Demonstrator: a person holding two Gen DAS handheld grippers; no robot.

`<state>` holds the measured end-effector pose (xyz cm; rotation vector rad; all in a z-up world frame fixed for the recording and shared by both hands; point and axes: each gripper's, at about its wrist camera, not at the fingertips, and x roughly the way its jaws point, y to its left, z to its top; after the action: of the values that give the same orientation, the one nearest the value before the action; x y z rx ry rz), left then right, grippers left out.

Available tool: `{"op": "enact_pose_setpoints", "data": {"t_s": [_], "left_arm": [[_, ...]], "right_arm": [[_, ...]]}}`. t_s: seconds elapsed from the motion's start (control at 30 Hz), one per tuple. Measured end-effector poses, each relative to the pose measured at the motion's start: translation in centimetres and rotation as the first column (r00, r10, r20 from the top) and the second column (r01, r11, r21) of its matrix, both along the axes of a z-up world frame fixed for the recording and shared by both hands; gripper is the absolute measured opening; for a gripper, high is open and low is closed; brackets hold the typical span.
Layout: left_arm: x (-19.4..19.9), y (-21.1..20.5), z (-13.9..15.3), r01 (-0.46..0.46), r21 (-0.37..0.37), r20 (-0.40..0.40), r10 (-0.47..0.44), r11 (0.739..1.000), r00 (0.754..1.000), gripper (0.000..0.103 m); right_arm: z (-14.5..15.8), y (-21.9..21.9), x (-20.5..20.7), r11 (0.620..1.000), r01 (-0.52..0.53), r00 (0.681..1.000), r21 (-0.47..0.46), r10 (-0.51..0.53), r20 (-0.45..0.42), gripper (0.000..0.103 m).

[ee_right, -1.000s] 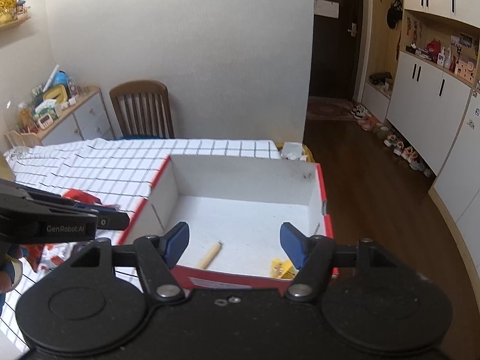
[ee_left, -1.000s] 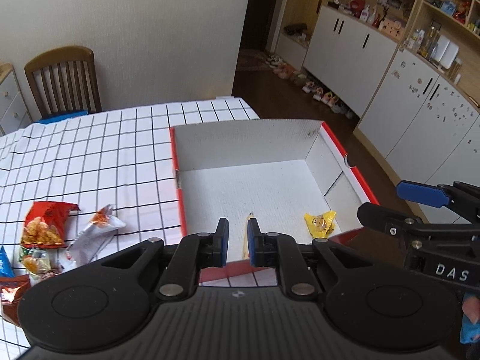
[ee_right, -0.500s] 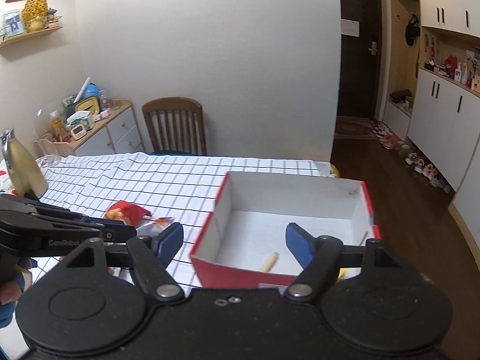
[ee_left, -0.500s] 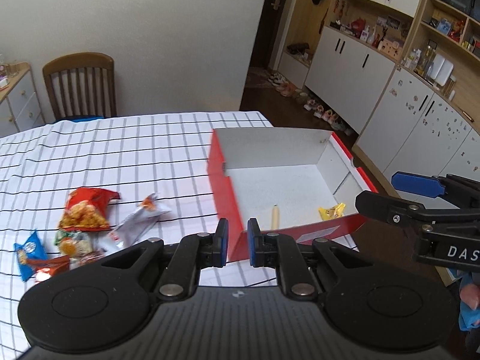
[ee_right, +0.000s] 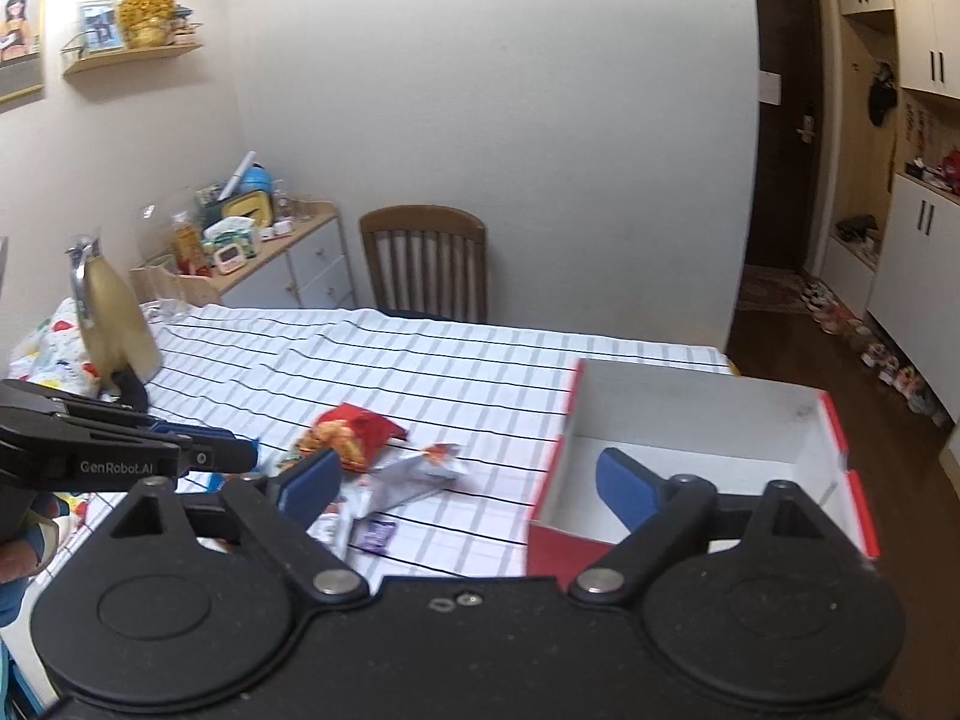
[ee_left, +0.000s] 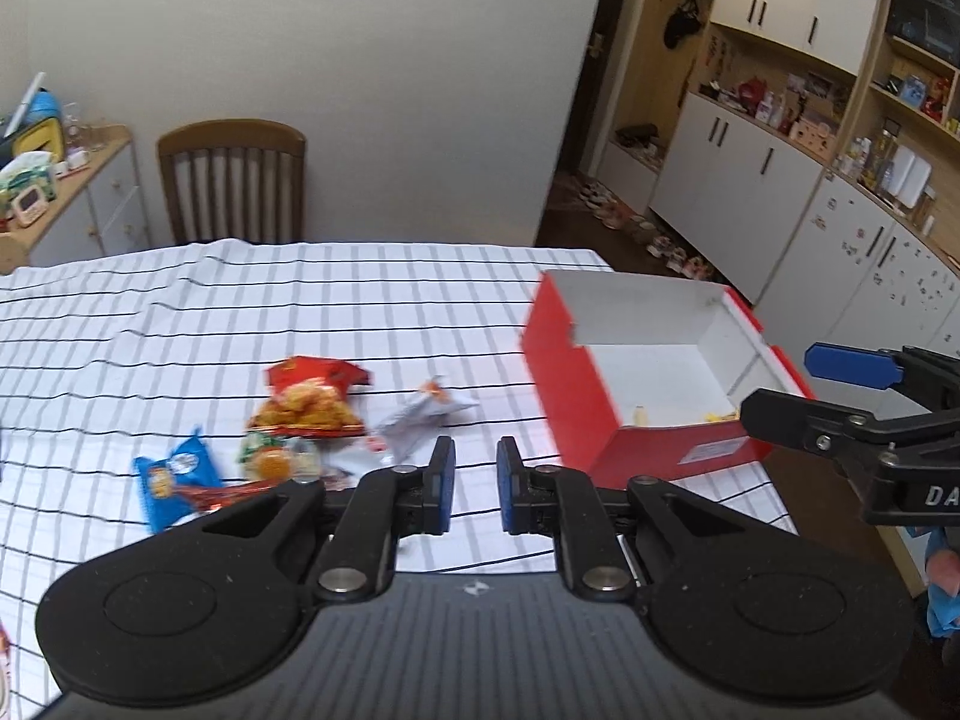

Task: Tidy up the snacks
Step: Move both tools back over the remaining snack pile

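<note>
Left tongs (ee_left: 474,483): empty, the blue pads parted by a narrow gap, held above the near edge of the desk between the snack heap and the box; nothing between the pads.
Right tongs (ee_right: 462,483): spread wide and empty, one pad over the snacks, the other over the near wall of the box; in the left wrist view they jut in from the right edge, beside the box.
Desk (ee_left: 300,312): covered by a white cloth with a black grid, rumpled toward the far left.
Red box (ee_left: 576,384): open-topped, red outside, white inside, at the right end of the desk; a small yellow wrapper (ee_left: 717,417) and a pale stick-shaped snack (ee_left: 641,416) lie on its floor by the near wall.
Loose snacks: a red and orange chip bag (ee_left: 309,399) farthest back; a silver packet (ee_left: 420,414) just right of it, nearest the box; a clear packet with green and orange print (ee_left: 273,459) in front of the chip bag; a blue packet (ee_left: 174,480) leftmost; a small purple wrapper (ee_right: 375,534) at the near edge of the heap.
Heap to box: apart, with bare cloth between them.
Surroundings: a wooden chair (ee_left: 234,180) at the far side of the desk; a gold-coloured jug (ee_right: 111,324) at the far left end.
</note>
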<state>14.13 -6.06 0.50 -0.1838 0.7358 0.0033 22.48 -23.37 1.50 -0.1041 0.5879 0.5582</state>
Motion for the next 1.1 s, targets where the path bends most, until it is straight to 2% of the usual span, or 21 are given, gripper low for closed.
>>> {"op": "enact_pose_setpoints", "data": {"t_s": [0.07,0.1,0.13,0.17,0.4,0.6,0.7,0.83,1.1], "left_arm": [[-0.7,1.3,0.0,-0.018,-0.003,0.013,0.018,1.000,1.000,0.042],[-1.2,1.9,0.0,-0.030,-0.002,0.024,0.030,1.000,0.999,0.062],[-1.7,2.4,0.0,-0.043,0.002,0.041,0.043,0.999,0.998,0.075],[-2.1,3.0,0.0,-0.054,0.010,0.055,0.053,0.999,0.997,0.077],[-3.9,6.4,-1.1,-0.081,0.031,0.062,0.079,0.996,0.995,0.083],[-4.2,9.5,-3.4,-0.115,0.019,0.023,0.114,0.993,0.993,0.083],[-4.1,10.5,-4.8,-0.125,0.038,0.009,0.125,0.991,0.992,0.083],[-3.8,11.5,-6.5,-0.117,0.077,-0.001,0.117,0.990,0.993,0.083],[-2.4,12.8,-9.9,-0.093,0.071,-0.054,0.097,0.993,0.994,0.083]], "right_arm": [[-0.2,0.9,-0.4,1.000,-0.009,1.000,0.011,0.009,0.001,0.100],[-0.3,1.3,-0.7,1.000,-0.014,1.000,0.014,0.014,0.002,0.100],[-0.4,1.7,-0.8,1.000,-0.019,1.000,0.016,0.019,0.002,0.101],[-0.6,2.1,-1.0,1.000,-0.023,1.000,0.016,0.023,0.000,0.102],[-2.0,5.1,-2.1,1.000,-0.015,1.000,0.010,0.015,-0.021,0.103],[-3.7,7.3,-1.8,1.000,0.015,0.998,0.023,-0.014,-0.068,0.103],[-4.7,8.4,-1.2,0.999,0.043,0.995,0.008,-0.042,-0.085,0.103],[-6.1,9.8,-0.2,0.997,0.074,0.993,-0.035,-0.077,-0.089,0.103],[-8.7,11.9,1.5,0.993,0.098,0.983,-0.062,-0.106,-0.149,0.103]]}}
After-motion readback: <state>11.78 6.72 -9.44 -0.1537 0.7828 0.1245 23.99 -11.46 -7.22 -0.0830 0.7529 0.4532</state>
